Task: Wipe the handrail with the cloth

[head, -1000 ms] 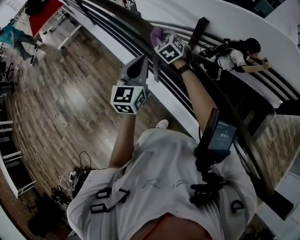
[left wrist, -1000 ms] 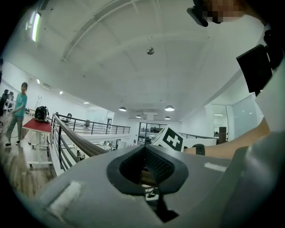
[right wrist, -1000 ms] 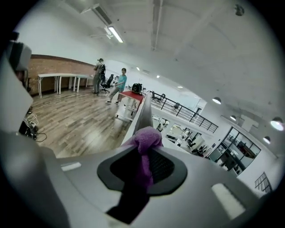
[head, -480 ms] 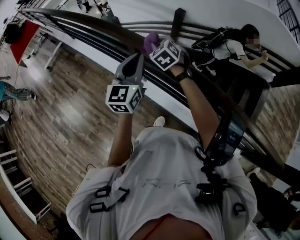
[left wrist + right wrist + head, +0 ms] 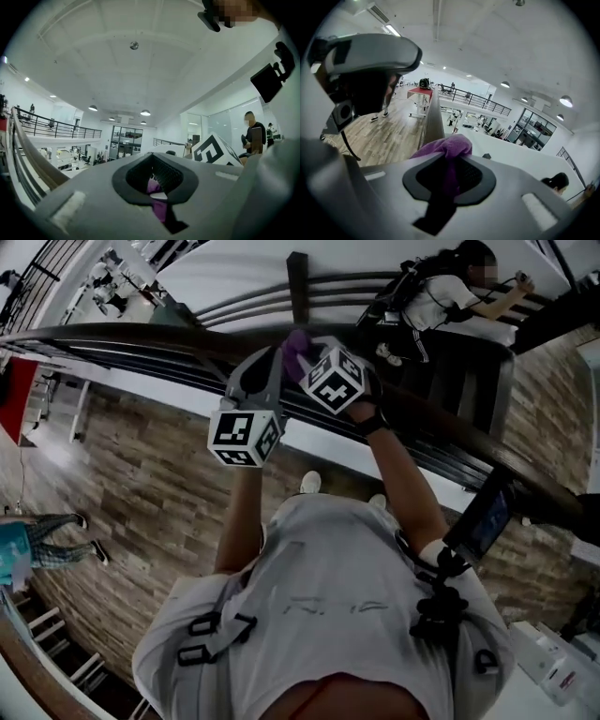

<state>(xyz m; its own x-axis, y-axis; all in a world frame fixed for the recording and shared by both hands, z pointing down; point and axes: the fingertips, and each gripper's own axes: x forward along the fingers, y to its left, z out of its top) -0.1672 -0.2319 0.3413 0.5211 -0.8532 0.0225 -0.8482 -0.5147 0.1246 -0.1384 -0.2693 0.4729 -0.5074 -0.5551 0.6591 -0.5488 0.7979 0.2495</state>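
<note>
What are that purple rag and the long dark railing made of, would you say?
The cloth: soft fabric, probably microfibre; it bunches in fuzzy matte folds. The handrail: looks like dark varnished wood, smooth with a faint sheen, though painted metal can't be excluded.

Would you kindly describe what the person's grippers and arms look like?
Both the left gripper and right gripper are grey, each carrying a white cube with black square markers. The person wears a white short-sleeved shirt and a dark wristband.

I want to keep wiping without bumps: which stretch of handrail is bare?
Bare: the handrail left of the cloth. Crowded: at the cloth, where the left hand-held gripper and right hand-held gripper meet, and rightward past the forearm and screen.
</note>
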